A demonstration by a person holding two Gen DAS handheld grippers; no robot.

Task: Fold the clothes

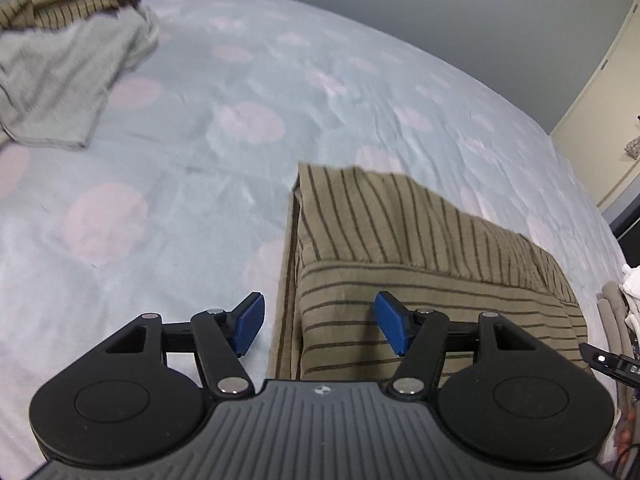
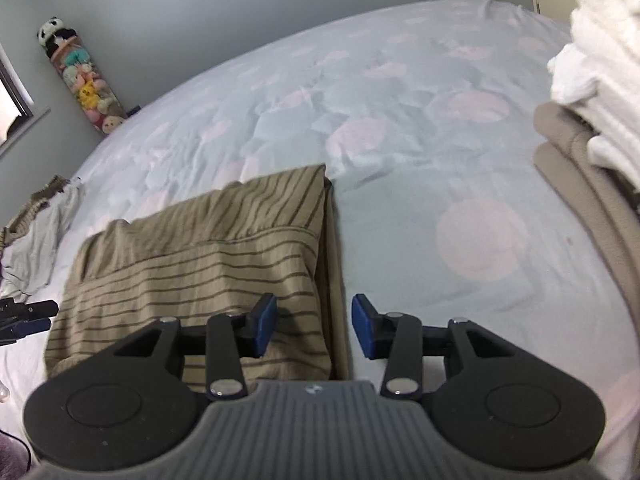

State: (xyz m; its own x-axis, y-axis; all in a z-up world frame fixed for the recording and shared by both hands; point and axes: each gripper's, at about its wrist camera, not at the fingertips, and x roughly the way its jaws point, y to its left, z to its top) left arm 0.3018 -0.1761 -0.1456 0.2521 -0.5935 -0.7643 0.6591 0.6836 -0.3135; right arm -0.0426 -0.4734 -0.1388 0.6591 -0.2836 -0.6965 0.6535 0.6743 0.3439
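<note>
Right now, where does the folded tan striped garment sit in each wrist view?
Left wrist view: the tan striped garment fills the lower right, under the open left gripper.
Right wrist view: it lies lower left, under the right gripper's left finger.
Shared landmark: the grey garment at the left edge.

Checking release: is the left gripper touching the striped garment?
Apart. The left wrist view shows the left gripper open above the striped garment, nothing between its fingers.

left wrist: close, looking down over bed [image 1: 240, 80] | right wrist: same | shared: striped garment [image 1: 400, 248]
</note>
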